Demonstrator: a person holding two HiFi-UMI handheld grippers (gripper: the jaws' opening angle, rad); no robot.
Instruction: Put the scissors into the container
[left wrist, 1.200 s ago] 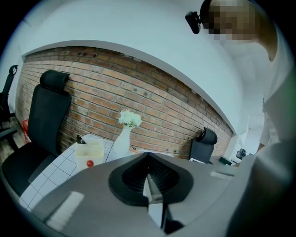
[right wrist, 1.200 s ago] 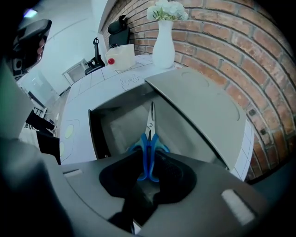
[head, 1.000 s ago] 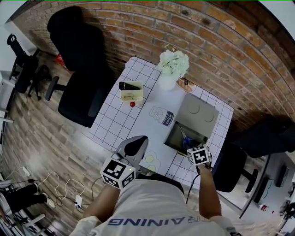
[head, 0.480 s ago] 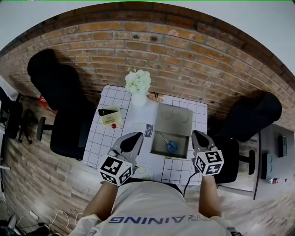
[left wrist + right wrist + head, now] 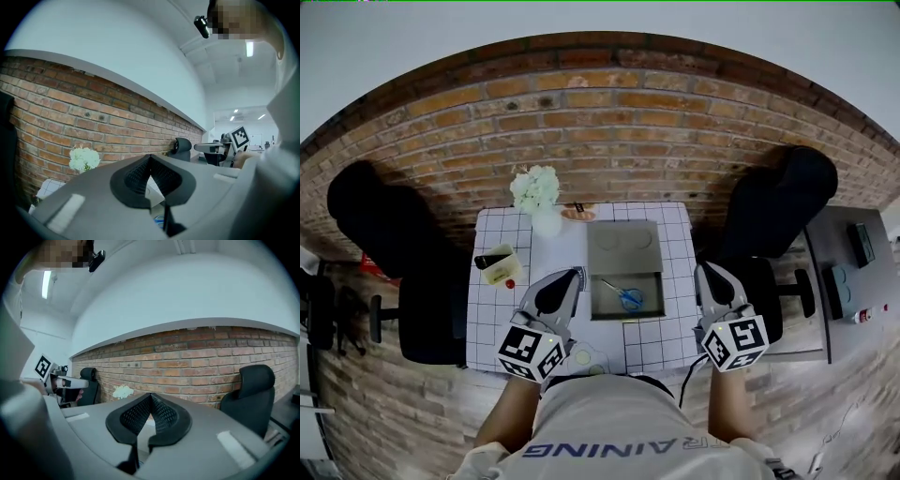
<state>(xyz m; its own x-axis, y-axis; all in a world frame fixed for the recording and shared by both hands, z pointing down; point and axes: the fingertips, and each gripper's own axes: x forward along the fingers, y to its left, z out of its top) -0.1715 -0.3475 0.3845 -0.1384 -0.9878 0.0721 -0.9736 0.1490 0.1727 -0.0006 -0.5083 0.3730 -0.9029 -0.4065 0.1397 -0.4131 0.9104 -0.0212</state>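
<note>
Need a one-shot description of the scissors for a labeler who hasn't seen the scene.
Find the table with the white grid cloth against the brick wall. On it sits an open grey container; the scissors lie inside, the only blue-handled thing there.

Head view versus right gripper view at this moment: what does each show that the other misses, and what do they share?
Only the head view: the scissors lying inside the open container on the checked table, and a small yellow box. Only the right gripper view: the right gripper seen close up, its fingers pressed together with nothing between them. Both: the brick wall, the white flowers and the left gripper.
</note>
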